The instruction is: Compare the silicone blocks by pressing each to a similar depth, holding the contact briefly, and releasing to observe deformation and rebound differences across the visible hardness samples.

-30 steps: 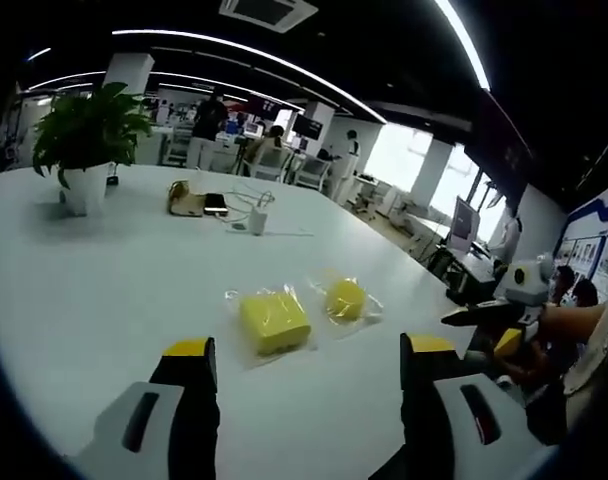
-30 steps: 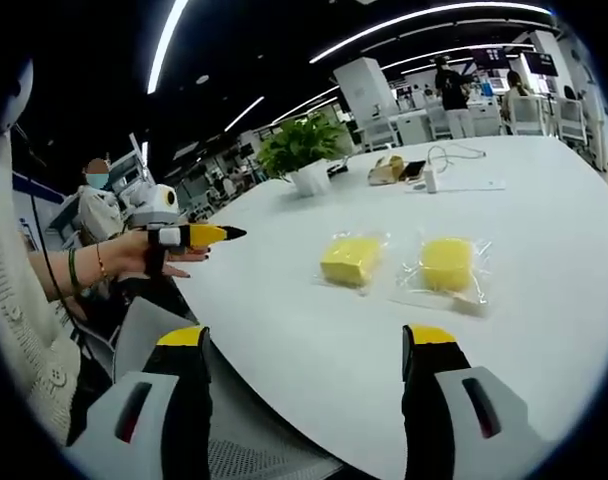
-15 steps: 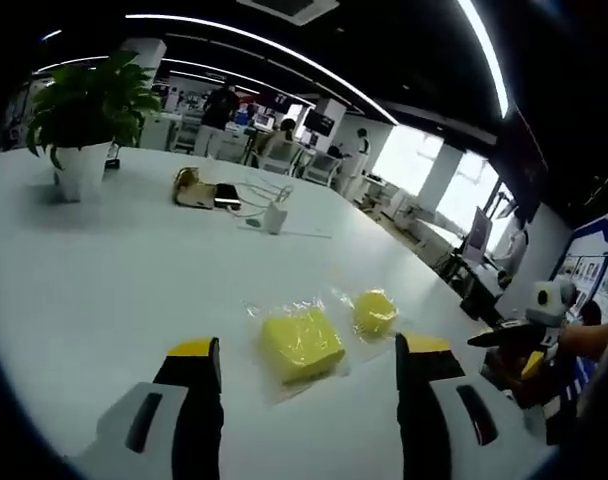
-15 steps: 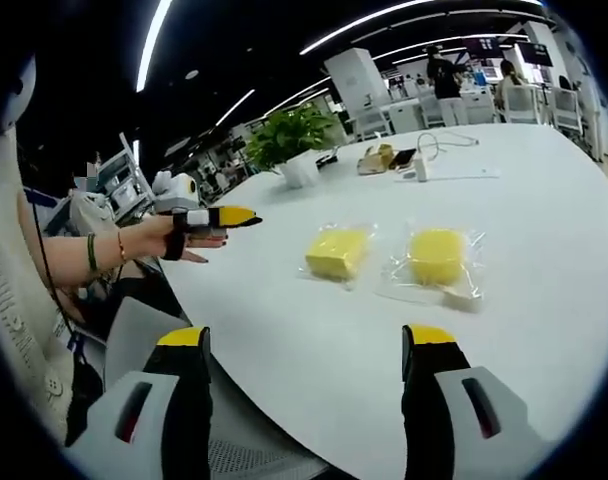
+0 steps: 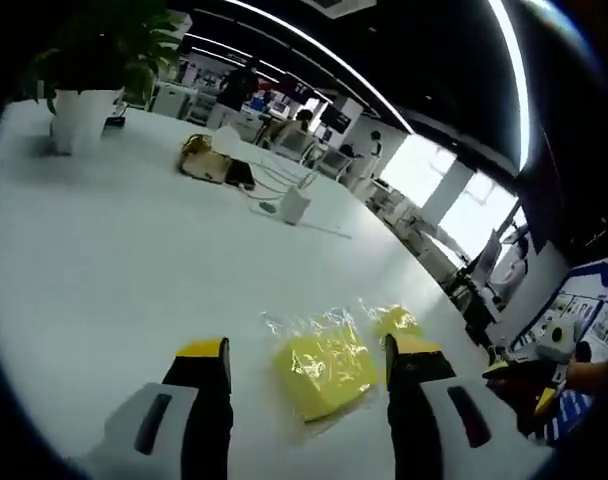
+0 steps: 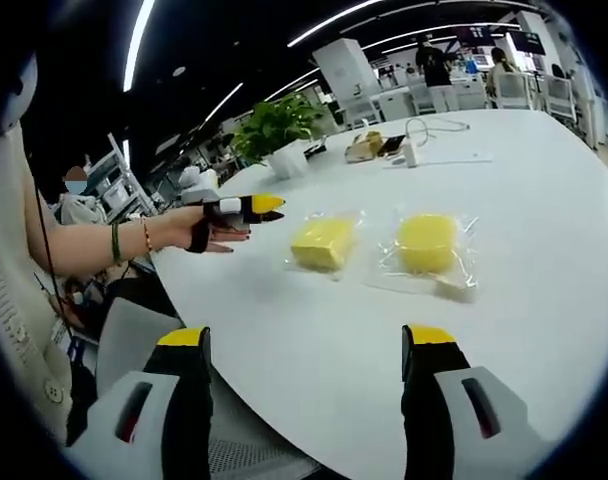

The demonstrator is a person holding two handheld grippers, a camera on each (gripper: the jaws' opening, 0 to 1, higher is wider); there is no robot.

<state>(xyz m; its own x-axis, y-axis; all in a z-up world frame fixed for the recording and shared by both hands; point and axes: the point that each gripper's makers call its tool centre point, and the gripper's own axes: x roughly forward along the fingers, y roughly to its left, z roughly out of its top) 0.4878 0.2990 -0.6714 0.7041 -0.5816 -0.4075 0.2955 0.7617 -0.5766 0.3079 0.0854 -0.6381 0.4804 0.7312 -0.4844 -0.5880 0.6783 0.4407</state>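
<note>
Dark ceiling, light strips (image 5: 504, 60), bright windows (image 5: 416, 170), office desks

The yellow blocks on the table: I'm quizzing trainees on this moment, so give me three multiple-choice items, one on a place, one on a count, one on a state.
1. Where does the square yellow block lie in the left gripper view?
A. beside the potted plant
B. just ahead of the left hand-held gripper, about between its jaws
C. on the floor

2. How many bagged yellow blocks are on the white table?
A. one
B. two
C. four

3. How is the right hand-held gripper?
A. open, holding nothing
B. shut on a block
C. pressing a block

Key: 1 B, the block sits in the jaws' gap; 2 B, the square block and the rounder block lie side by side; 3 A, its jaws stand apart, short of both.
</note>
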